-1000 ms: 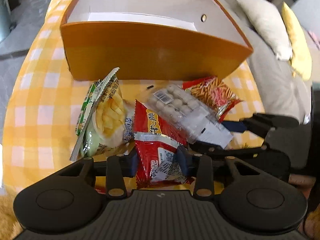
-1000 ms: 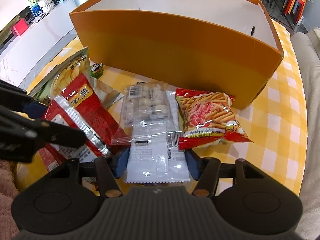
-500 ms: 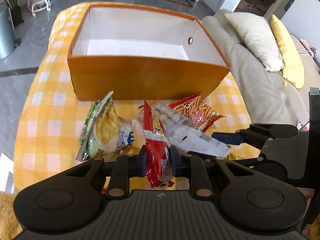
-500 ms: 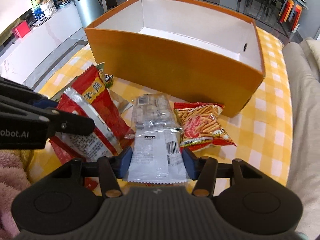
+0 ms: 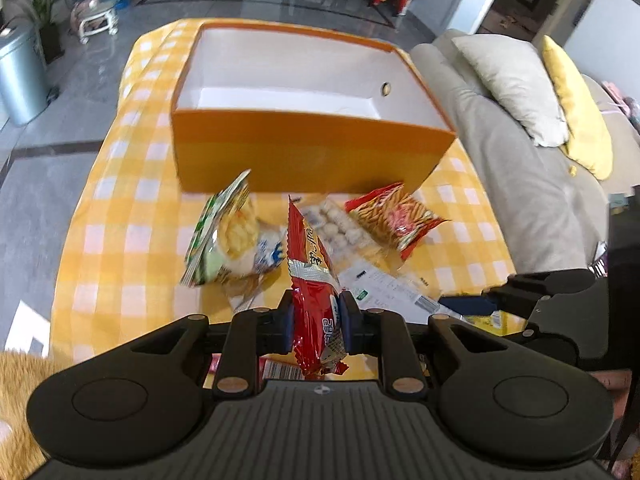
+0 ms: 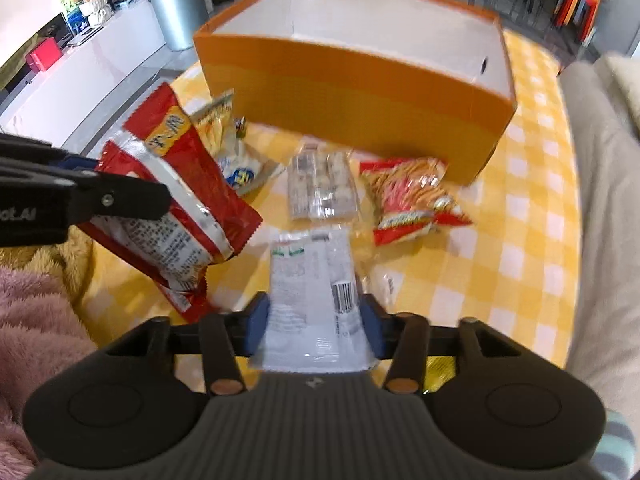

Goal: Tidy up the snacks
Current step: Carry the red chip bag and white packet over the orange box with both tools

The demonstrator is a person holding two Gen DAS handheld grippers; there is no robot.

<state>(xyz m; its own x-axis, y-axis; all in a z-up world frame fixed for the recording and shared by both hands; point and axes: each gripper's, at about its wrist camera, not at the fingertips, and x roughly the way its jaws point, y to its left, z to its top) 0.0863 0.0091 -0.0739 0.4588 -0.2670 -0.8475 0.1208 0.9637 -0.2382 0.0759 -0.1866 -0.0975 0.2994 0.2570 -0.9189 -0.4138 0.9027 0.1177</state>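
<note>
Two grippers, each gripping one snack pack beside the orange box.

Left wrist view: the left gripper (image 5: 314, 316) is clamped on one red packet (image 5: 315, 280) with Chinese print, lifted above the checked table (image 5: 120, 240); one orange box (image 5: 308, 148) stands towards the far edge. Right wrist view: the right gripper (image 6: 314, 320) pinches one clear packet (image 6: 316, 276) bearing a barcode; a red stick-snack bag (image 6: 408, 200) lies beside it.

Chinese characters on red snack packet (image 6: 172, 200); barcode on clear packet (image 6: 320, 300).
</note>
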